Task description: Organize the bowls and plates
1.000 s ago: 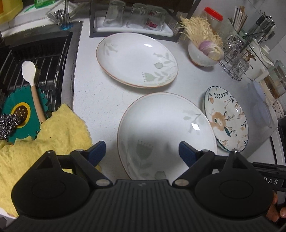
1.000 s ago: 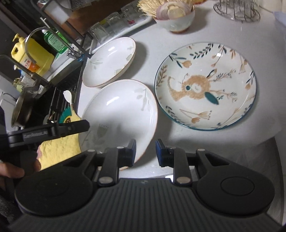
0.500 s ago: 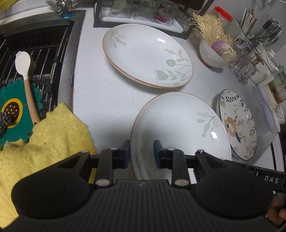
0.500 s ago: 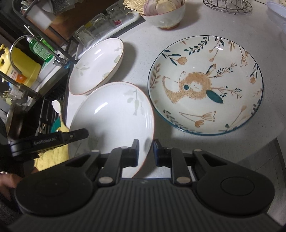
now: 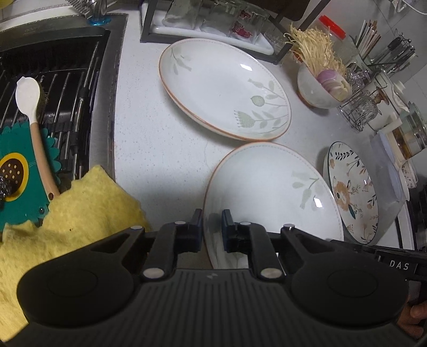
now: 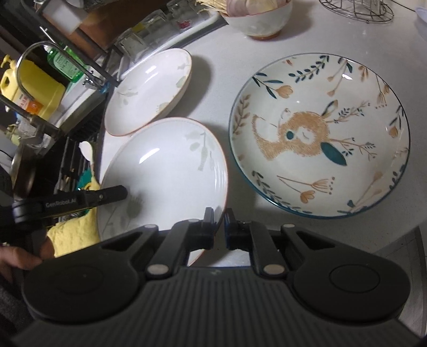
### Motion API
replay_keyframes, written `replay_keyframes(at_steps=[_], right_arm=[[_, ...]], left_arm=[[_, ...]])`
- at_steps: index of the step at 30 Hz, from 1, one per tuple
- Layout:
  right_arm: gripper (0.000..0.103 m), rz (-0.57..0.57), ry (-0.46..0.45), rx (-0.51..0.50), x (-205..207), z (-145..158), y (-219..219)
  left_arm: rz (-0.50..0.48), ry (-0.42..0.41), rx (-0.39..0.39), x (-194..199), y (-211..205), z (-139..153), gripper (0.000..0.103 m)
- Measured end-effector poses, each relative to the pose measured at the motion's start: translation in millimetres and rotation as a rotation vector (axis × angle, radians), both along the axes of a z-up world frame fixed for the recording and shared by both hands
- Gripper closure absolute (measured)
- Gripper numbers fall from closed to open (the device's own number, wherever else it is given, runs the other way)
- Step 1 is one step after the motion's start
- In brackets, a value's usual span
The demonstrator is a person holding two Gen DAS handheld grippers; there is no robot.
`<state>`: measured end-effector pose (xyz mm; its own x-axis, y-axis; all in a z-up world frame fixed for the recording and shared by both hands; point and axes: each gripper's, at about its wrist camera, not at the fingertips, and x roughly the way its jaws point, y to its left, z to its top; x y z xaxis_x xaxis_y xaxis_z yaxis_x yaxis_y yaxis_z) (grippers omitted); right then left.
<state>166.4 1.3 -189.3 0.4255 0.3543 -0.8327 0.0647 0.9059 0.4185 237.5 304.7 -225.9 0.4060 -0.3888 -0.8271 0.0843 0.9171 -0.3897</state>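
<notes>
Two white plates with pale green flowers and orange rims lie on the counter. My left gripper [image 5: 212, 227] is shut on the left rim of the near white plate [image 5: 269, 192]; its left side is tilted up. My right gripper [image 6: 218, 224] is shut on the same plate's [image 6: 165, 173] right rim. The far white plate [image 5: 221, 88] lies flat behind it and also shows in the right wrist view [image 6: 149, 90]. A floral plate with a blue rim [image 6: 320, 133] lies flat to the right, seen too in the left wrist view [image 5: 352, 192].
A sink with a black rack [image 5: 53, 88], a spoon [image 5: 32, 117] and a yellow cloth [image 5: 69, 221] is at the left. A bowl of enoki and onion [image 5: 320, 85], a glass rack [image 5: 213, 21] and a wire holder [image 5: 360, 106] stand behind.
My left gripper went from wide open to shut on the near white plate's rim. My right gripper closed onto the plate's right rim. The plate has tilted up.
</notes>
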Motion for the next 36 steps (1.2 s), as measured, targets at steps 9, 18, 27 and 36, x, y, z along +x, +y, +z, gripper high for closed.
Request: replay_keyframes(at_steps=[9,18,27,36], right_arm=[[0.090,0.061,0.026,0.042,3,7,-1],[0.090,0.054,-0.016,0.063,2,25,-15],[0.090,0.044,-0.088,0.053,0,50,-39],[0.090,-0.012,-0.120,0.071,-3,55,-72]], left_arm=[[0.020,-0.012,-0.043,-2,8,18,0.090],[0.009,-0.038,-0.054,-2,0,37,0.090],[0.006,-0.053,-0.078,-4,-23,57,0.090],[-0.059,-0.051,-0.065,-1,-56,66,0.090]])
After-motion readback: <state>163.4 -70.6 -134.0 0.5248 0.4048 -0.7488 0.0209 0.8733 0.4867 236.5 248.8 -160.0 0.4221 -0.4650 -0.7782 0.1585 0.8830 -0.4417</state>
